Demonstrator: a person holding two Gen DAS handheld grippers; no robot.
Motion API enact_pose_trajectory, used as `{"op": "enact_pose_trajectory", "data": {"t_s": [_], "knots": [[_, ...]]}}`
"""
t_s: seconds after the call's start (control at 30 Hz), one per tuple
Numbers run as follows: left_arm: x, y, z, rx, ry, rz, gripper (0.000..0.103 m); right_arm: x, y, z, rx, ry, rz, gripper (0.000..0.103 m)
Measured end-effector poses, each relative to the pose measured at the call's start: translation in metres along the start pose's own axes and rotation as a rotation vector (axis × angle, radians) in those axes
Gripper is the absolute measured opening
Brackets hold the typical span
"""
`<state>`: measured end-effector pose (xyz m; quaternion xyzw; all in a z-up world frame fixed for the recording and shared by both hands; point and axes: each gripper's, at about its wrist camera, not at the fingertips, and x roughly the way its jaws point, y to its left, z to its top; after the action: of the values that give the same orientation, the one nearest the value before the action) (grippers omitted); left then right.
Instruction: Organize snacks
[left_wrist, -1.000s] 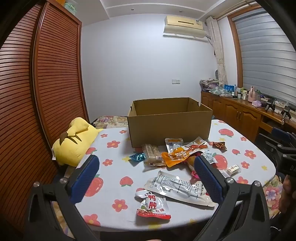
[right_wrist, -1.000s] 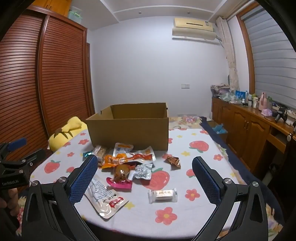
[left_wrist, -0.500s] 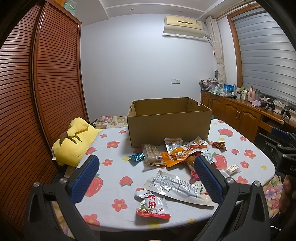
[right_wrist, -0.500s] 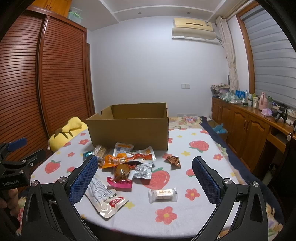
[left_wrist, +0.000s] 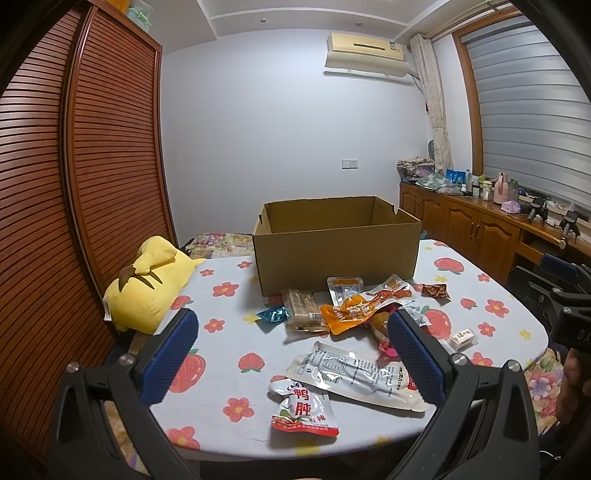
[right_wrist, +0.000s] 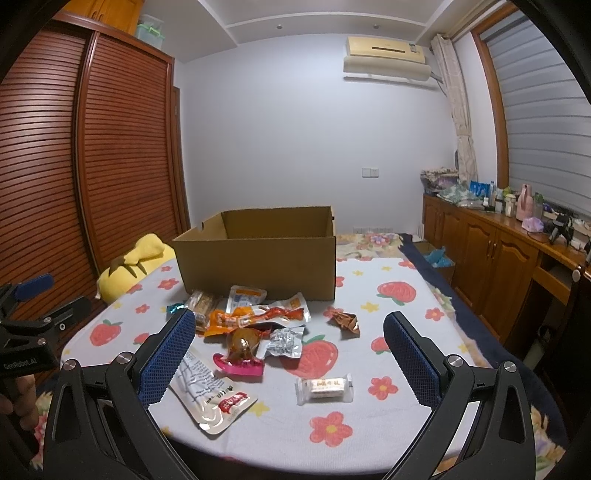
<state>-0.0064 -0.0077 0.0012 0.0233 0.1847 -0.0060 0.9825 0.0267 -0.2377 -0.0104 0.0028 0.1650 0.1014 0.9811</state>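
I hold both grippers above the near edge of the table (left_wrist: 491, 295), neither touching anything. My left gripper (left_wrist: 295, 350) has its 2 blue-padded fingers (left_wrist: 171, 354) spread wide with nothing between them, and my right gripper (right_wrist: 288, 350) is spread just as wide and bare. The snacks lie loose on the flowered cloth in front of the box (left_wrist: 336, 251), which stands open-topped at the middle of the table; I cannot see its floor from here. Nearest my left gripper is a red-and-white pouch (left_wrist: 304, 413), and just beside it, overlapping its top corner, a long clear pack (left_wrist: 354, 373). Farther in, a cracker bar (left_wrist: 303, 308) lies next to a small teal candy (left_wrist: 273, 315), with an orange pack (left_wrist: 351, 312) touching the bar's right side. From the right wrist view I see a small white bar (right_wrist: 324, 387) lying apart from the heap, a pink-edged pack (right_wrist: 240, 350) beside a silver wrapper (right_wrist: 284, 341), and a brown wrapper (right_wrist: 345, 321) off to the right. A yellow plush (left_wrist: 147, 288) sits at the table's left edge.
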Motion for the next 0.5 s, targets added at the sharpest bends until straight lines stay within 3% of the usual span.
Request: {"op": "enact_pose_trajectory", "data": {"t_s": [0.5], "knots": [[-0.0037, 0.0041, 0.0068, 0.002, -0.004, -0.004, 0.103, -0.0029, -0.0003, 0.0013, -0.001, -0.003, 0.000, 0.103]]}}
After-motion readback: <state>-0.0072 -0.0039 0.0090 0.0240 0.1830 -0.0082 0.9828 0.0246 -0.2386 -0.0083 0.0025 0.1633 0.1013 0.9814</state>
